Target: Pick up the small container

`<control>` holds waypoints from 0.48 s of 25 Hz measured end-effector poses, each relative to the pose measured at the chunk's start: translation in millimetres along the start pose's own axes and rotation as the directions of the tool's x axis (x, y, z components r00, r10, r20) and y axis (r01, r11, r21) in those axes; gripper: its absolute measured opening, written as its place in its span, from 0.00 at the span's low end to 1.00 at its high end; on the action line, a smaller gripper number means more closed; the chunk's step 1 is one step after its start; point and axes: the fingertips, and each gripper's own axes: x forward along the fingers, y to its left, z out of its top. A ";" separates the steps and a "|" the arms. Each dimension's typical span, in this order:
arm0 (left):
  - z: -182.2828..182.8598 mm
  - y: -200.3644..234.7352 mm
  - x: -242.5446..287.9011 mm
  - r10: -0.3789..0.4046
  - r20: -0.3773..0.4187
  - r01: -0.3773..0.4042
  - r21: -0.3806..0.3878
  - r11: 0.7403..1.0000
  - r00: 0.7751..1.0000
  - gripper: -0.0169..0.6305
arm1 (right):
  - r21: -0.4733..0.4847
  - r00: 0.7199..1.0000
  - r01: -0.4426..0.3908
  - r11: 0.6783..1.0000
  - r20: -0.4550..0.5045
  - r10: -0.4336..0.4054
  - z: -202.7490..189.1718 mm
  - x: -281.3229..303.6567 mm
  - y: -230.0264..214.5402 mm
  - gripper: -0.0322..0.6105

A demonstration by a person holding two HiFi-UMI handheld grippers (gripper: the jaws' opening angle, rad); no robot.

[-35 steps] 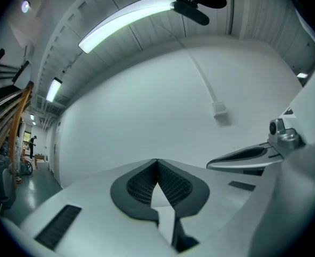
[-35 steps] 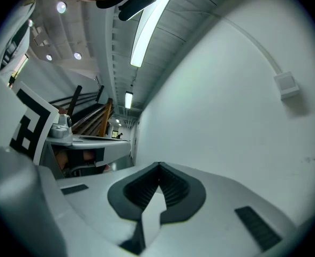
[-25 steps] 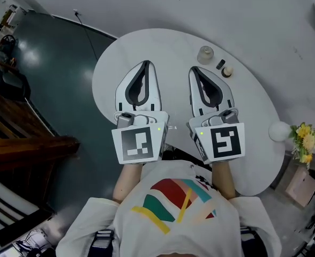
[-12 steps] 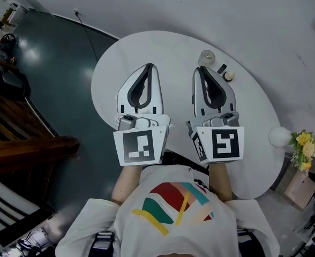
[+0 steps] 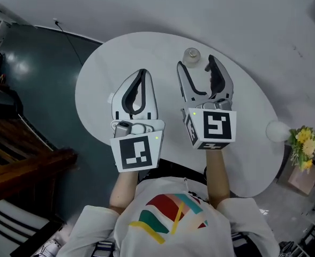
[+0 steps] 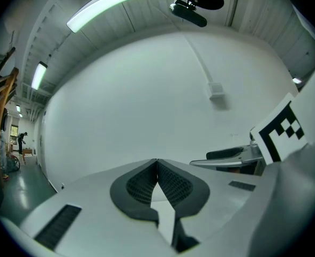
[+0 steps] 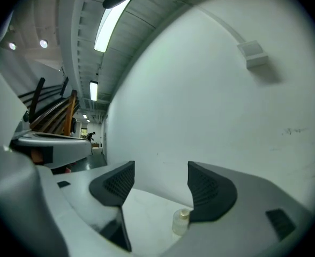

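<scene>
A small clear container (image 5: 191, 57) stands near the far edge of the white table (image 5: 101, 79). My right gripper (image 5: 196, 66) hovers just short of it, its jaws opening wide with nothing pressed between them. In the right gripper view a small clear bottle with a pale cap (image 7: 181, 222) stands on the table beside the right finger (image 7: 208, 191) of that gripper (image 7: 160, 167); I cannot tell whether it is the same container. My left gripper (image 5: 141, 73) hangs over the table's middle, shut and empty, its pads meeting in the left gripper view (image 6: 157, 164).
A white globe (image 5: 278, 131) sits at the table's right edge, with yellow flowers (image 5: 307, 141) beyond it. Dark floor (image 5: 34, 79) and wooden stairs (image 5: 18, 154) lie to the left. The wall runs close behind the table.
The right jaws have gone from shut to wide apart, and that gripper has moved forward toward the container. The small black piece and capped bottle to its right are now hidden.
</scene>
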 end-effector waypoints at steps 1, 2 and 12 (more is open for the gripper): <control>-6.0 -2.1 4.7 -0.009 -0.012 0.009 -0.003 1.000 1.000 0.05 | -0.002 1.000 0.011 1.000 -0.011 -0.011 -7.1 6.5 -4.5 0.52; -11.7 -3.9 9.4 -0.017 -0.022 0.017 -0.006 1.000 1.000 0.05 | -0.003 0.999 0.025 1.000 -0.021 -0.025 -14.2 13.0 -9.1 0.53; -69.8 -5.7 52.8 -0.043 -0.119 0.044 0.003 0.999 0.992 0.05 | 0.012 0.975 0.169 0.986 -0.146 -0.165 -94.5 72.3 -53.3 0.57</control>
